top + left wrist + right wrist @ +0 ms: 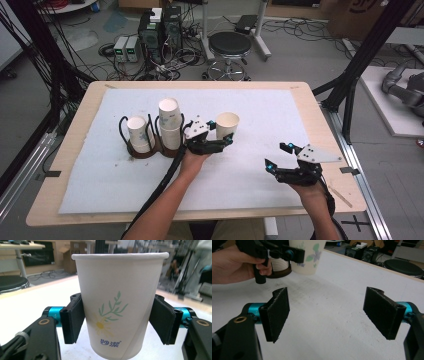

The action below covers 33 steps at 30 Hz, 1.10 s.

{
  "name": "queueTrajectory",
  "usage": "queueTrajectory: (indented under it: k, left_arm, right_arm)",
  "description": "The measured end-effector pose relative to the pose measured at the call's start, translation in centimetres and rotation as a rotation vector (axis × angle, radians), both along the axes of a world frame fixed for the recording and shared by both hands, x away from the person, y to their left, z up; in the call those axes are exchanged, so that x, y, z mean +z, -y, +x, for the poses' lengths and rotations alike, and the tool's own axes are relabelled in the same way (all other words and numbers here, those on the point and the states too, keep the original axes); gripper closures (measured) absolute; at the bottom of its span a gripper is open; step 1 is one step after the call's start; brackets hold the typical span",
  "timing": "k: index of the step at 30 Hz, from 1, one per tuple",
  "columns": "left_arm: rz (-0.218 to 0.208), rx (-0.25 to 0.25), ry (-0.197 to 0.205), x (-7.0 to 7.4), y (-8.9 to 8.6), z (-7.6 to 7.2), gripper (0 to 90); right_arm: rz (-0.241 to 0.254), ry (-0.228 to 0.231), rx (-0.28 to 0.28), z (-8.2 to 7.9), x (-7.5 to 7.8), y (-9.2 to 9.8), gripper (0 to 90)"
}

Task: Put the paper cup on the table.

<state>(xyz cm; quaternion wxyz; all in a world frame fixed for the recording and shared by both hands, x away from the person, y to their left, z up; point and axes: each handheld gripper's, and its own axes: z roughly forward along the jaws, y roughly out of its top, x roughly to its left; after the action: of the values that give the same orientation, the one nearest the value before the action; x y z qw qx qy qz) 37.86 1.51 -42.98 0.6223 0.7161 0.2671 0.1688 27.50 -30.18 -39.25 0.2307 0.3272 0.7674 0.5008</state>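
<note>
Our left fingers (117,322) clamp the cup (117,302) upright; our right fingers (332,315) gape wide, empty, over the tabletop (332,297).

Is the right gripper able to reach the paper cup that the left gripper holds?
Probably yes. The right gripper is open, and bare white mat lies between it and the paper cup, held by the left gripper.
</note>
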Motion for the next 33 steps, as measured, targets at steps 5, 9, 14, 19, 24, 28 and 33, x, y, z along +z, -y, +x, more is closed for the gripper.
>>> queueTrajectory:
  k: [5,9,14,19,24,28,33]
  left_arm:
    - [0.086,0.002,-0.045,-0.8,1.3,0.8,32.5]
    - [0.14,0.006,-0.066,-1.2,1.9,0.9,33.1]
    - [0.245,0.015,-0.103,-1.8,2.3,0.9,33.9]
    - [0.34,0.013,-0.098,-1.4,2.3,0.2,34.0]
    - [0.354,0.023,-0.119,-1.7,1.4,-0.5,34.4]
    - [0.357,0.023,-0.125,-1.9,1.2,-0.6,34.1]
    - [0.325,0.037,-0.128,-2.1,0.8,-1.1,21.3]
  right_arm:
    - [0.001,-0.002,0.006,0.0,-0.1,-0.1,21.8]
    - [-0.002,0.003,0.009,0.0,0.0,-0.1,21.8]
    - [0.002,0.001,0.009,-0.1,0.0,0.0,21.8]
    - [-0.002,0.0,0.008,-0.2,0.0,0.0,21.8]
    - [-0.004,0.0,0.01,-0.3,0.0,-0.1,21.8]
    - [-0.007,-0.002,0.011,-0.3,0.0,-0.3,21.7]
    - [-0.008,0.0,0.011,-0.4,0.1,-0.3,21.7]
